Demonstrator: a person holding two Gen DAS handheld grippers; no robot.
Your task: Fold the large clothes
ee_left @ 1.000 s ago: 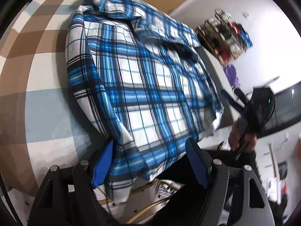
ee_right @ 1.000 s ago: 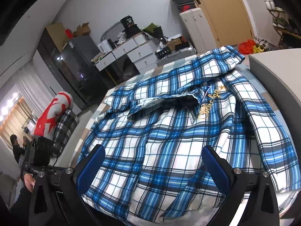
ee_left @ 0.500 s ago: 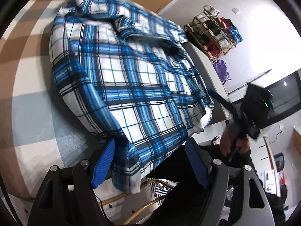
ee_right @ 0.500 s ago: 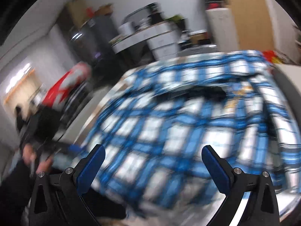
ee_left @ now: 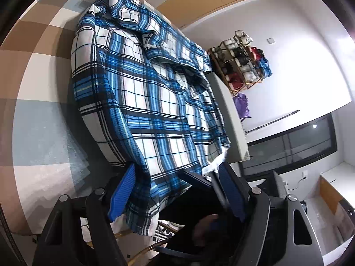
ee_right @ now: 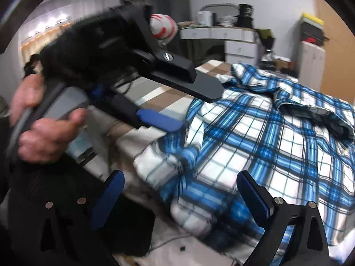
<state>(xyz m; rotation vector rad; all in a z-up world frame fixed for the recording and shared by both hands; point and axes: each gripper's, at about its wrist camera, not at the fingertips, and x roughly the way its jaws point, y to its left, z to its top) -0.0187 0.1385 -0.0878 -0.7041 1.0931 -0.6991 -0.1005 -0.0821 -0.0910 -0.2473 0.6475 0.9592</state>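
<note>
On the checked bed cover (ee_left: pixel 42 119) a blue and white plaid shirt (ee_left: pixel 150 102) is spread flat, with its bottom edge hanging over the near side of the bed. A fold is being got ready; no cloth is held yet. Next, the hem must be pinched at two spots and lifted across. The left gripper (ee_left: pixel 175 190) is held wide open, with the hem corner lying loose between its blue pads (ee_left: pixel 124 190). The right gripper (ee_right: pixel 179 195) is wide open too, and the hem is seen just beyond its jaws, not pinched.
</note>
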